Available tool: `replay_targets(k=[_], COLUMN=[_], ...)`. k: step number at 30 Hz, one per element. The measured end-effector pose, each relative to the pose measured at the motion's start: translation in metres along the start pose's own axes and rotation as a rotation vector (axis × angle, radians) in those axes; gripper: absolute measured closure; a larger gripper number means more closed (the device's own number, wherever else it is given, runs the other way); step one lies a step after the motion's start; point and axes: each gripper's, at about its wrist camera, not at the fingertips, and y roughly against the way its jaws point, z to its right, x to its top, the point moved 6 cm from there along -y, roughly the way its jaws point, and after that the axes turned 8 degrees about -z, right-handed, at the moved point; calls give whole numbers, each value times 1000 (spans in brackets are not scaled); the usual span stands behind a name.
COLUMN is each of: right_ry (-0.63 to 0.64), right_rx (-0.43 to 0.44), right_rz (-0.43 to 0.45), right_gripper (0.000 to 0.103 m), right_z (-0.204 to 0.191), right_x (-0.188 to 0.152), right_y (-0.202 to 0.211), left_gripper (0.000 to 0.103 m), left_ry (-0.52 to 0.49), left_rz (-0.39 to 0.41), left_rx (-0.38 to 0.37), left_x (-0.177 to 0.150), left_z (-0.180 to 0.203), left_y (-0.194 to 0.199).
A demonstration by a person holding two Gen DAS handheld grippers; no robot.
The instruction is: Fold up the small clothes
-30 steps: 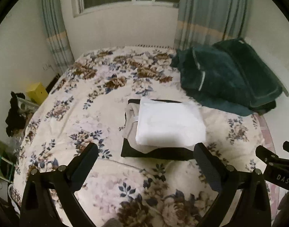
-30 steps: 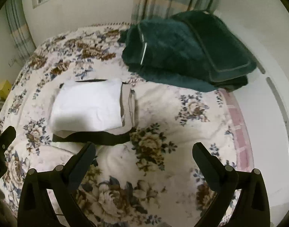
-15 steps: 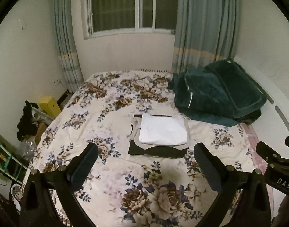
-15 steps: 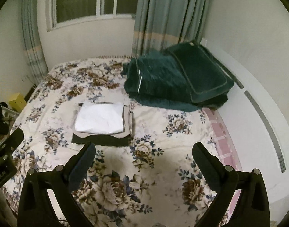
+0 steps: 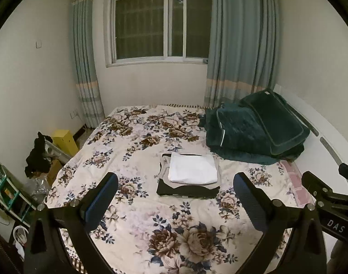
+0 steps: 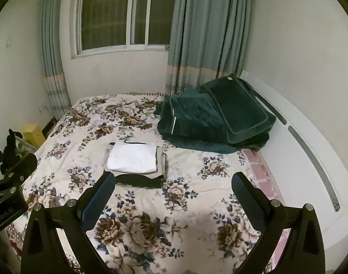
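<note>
- Folded stack (image 5: 189, 174) mid-bed (image 5: 139, 217): soft, light, limp; best pinched at near edge.
- Left gripper (image 5: 175, 190), right gripper (image 6: 172, 189): jaws apart, empty, short of stack.

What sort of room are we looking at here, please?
Most likely a home bedroom: a bed with a floral sheet, a curtained window, and dark green bedding piled beside folded clothes.

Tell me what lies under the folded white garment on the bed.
Under the folded white garment lies a folded beige garment, then a folded black garment. Anything between or below is covered.
</note>
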Motion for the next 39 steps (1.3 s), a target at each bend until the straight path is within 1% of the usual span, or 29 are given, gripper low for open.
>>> replay_targets(k=[8, 13, 18, 28, 39], right_ry=[2, -5, 4, 19, 18], right_rx=[6, 20, 32, 48, 51], right_rz=[8, 6, 4, 17, 18], right_gripper=[0, 0, 0, 0, 0], right_z=[5, 8, 12, 8, 7], right_x=[-7, -12, -9, 5, 3], right_y=[15, 22, 28, 27, 28], left_gripper=[0, 0, 0, 0, 0], left_ry=[-7, -2, -4, 6, 12], left_rz=[8, 16, 26, 35, 33], left_rx=[16, 39, 61, 62, 52], left_x=[-11, -12, -14, -13, -12], left_z=[1, 0, -2, -3, -2], left_y=[16, 21, 27, 32, 36])
